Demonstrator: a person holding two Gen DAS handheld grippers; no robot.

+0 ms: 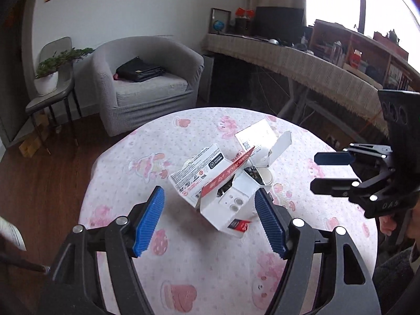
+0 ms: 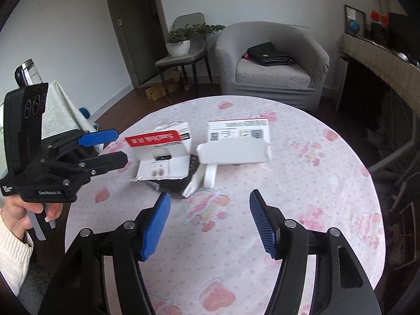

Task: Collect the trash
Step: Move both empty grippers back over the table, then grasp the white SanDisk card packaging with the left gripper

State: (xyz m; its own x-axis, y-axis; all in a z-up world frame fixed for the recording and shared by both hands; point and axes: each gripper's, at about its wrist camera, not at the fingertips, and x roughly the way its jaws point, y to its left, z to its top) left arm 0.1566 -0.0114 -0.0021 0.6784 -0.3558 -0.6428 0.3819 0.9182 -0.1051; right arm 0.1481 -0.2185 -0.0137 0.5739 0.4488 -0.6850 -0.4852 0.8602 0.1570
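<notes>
Trash lies in a small heap on a round table with a pink-patterned cloth (image 2: 302,183). A red-and-white SanDisk carton (image 2: 162,144) lies at the heap's left, torn open; it also shows in the left wrist view (image 1: 210,183). A white opened box (image 2: 239,141) lies to its right, also in the left wrist view (image 1: 262,141). A black wrapper (image 2: 181,183) lies under them. My left gripper (image 1: 210,220) is open, its blue pads either side of the carton's near end. My right gripper (image 2: 210,223) is open and empty, just short of the heap.
A grey armchair (image 2: 273,65) with a black bag (image 2: 267,53) stands beyond the table. A potted plant (image 2: 181,42) sits on a grey chair to its left. A long cloth-covered counter (image 1: 302,63) runs along the right. Dark wooden floor surrounds the table.
</notes>
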